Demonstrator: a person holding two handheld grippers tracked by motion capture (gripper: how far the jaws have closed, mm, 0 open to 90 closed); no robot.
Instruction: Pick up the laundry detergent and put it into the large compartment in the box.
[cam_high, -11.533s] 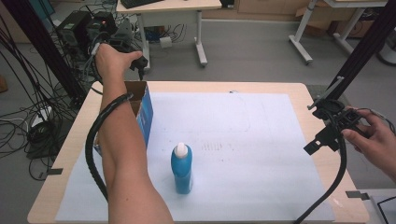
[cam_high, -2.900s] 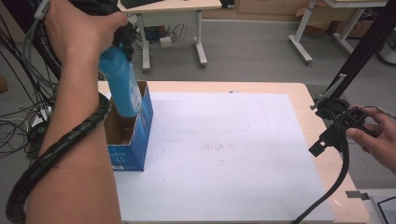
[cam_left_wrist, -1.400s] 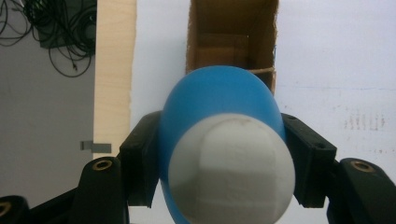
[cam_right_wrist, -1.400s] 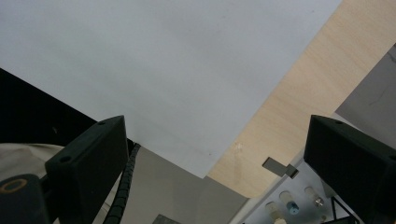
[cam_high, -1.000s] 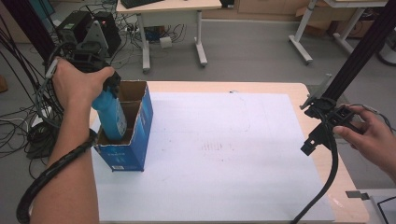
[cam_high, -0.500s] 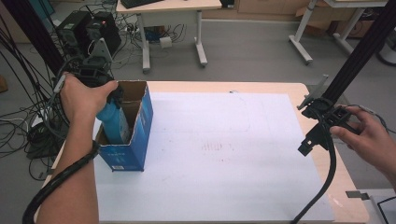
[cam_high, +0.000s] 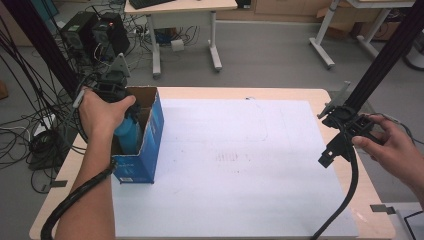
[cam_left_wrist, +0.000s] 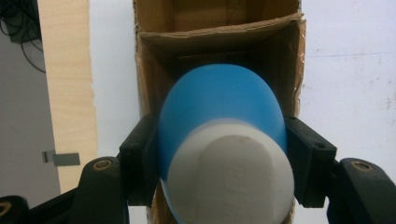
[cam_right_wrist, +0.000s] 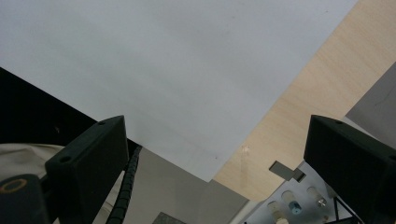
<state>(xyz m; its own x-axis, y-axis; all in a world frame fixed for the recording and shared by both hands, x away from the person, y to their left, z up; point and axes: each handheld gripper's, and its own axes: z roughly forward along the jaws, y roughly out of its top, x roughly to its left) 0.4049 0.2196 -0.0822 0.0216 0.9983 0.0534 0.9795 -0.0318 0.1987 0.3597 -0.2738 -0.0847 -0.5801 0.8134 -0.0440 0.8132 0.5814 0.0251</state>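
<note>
The left gripper (cam_left_wrist: 219, 154) has carried the blue bottle (cam_high: 127, 132) from the table centre down into the open blue box (cam_high: 145, 145)

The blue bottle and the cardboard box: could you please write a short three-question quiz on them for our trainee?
1. True or false: the left gripper is shut on the blue bottle.
2. Where is the bottle's lower part? A) inside the cardboard box B) lying on the white sheet C) on the floor
3. Fill in: the right gripper holds ____.

Key: 1 true; 2 A; 3 nothing, its fingers stand apart over the sheet's edge.
</note>
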